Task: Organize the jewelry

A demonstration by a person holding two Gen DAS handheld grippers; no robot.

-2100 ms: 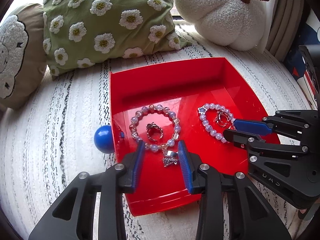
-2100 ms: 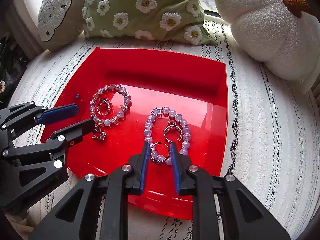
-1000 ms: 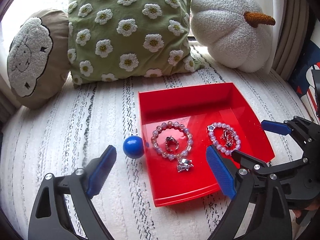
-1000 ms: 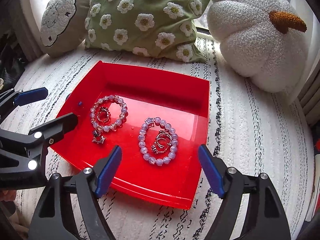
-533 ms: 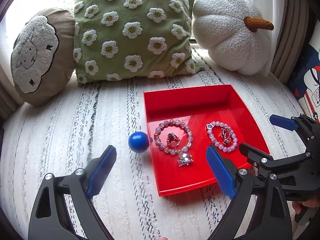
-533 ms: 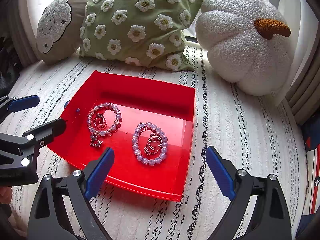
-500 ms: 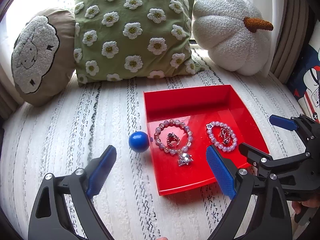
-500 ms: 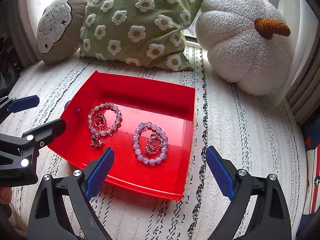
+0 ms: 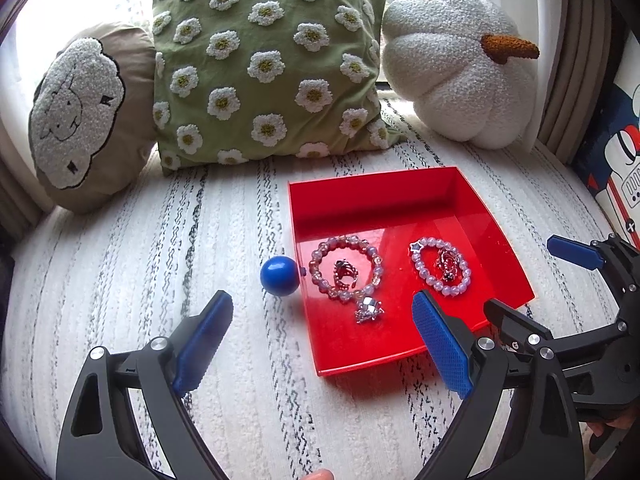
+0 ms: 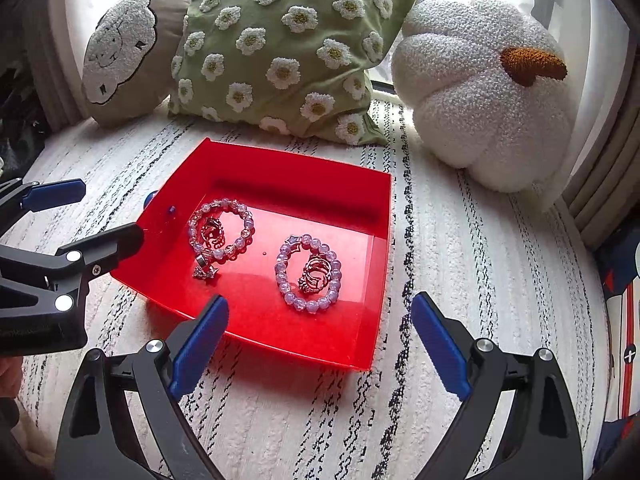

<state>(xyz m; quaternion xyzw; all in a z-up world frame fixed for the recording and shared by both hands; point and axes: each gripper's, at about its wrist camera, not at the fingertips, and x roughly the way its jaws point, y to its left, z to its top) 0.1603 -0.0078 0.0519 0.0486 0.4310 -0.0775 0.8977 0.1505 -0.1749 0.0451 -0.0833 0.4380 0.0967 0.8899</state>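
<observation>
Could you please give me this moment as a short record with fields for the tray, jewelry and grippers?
surface: white rug with black stripes
tray: red tray on the rug
left group: pinkish bead bracelet around a ring, silver charm at its near edge
right group: lilac bead bracelet around rings
outside tray: blue ball against the tray's left side
left gripper: jaws wide open, empty
right gripper: jaws wide open, empty
</observation>
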